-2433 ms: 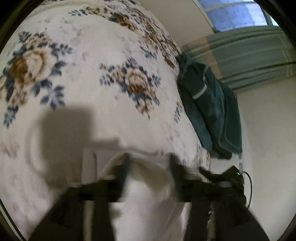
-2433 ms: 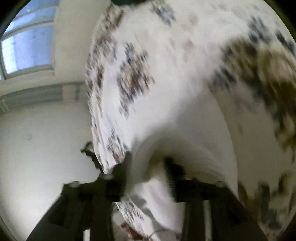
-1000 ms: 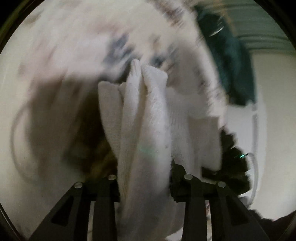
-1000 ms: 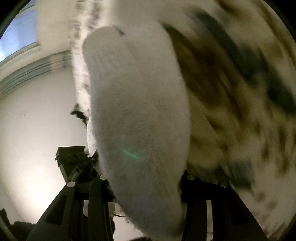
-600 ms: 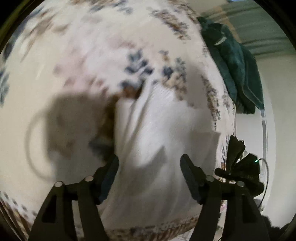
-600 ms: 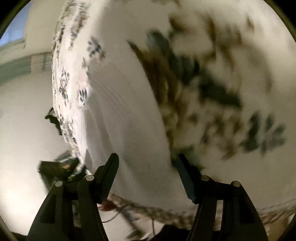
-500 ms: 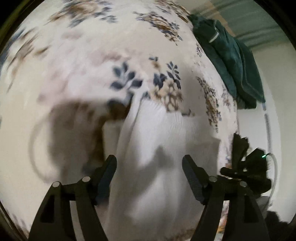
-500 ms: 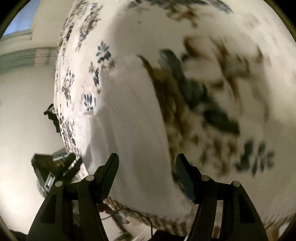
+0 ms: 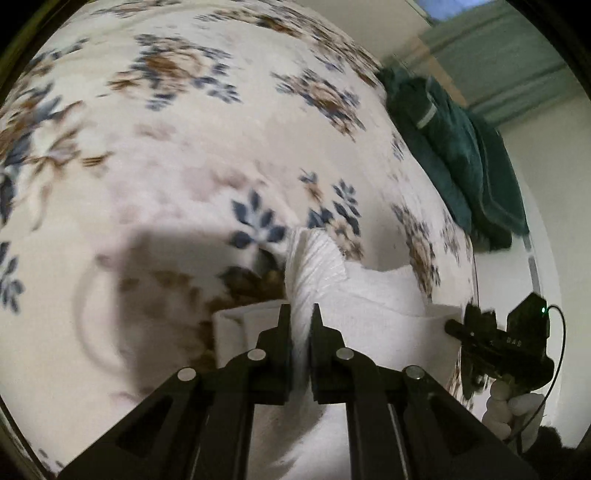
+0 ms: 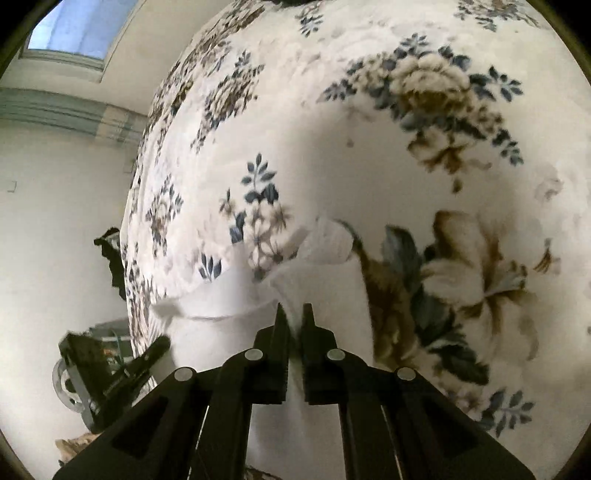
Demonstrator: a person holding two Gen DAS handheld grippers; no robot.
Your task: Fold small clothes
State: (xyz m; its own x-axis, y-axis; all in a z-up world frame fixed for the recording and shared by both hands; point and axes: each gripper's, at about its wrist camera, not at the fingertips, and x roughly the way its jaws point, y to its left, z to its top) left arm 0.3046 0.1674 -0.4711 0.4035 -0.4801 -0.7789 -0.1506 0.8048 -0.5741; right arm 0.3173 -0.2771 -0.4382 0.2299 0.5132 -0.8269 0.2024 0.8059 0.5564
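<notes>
A small white knit garment (image 9: 373, 314) lies on the floral bedspread (image 9: 177, 155) near its front edge. My left gripper (image 9: 300, 316) is shut on a bunched ribbed fold of it, which sticks up past the fingertips. In the right wrist view the same white garment (image 10: 229, 299) lies on the bedspread (image 10: 369, 129), and my right gripper (image 10: 292, 314) is shut on another ribbed edge of it. The right gripper also shows at the right edge of the left wrist view (image 9: 491, 339), beside the garment.
A dark green garment (image 9: 454, 155) lies heaped at the bed's far right edge. Beyond the bed are a pale wall (image 10: 55, 221), a window (image 10: 70, 33) and green curtains (image 9: 498, 59).
Both grippers were open over the spread white garment half a second ago. Now both have shut, each on a ribbed fold of it.
</notes>
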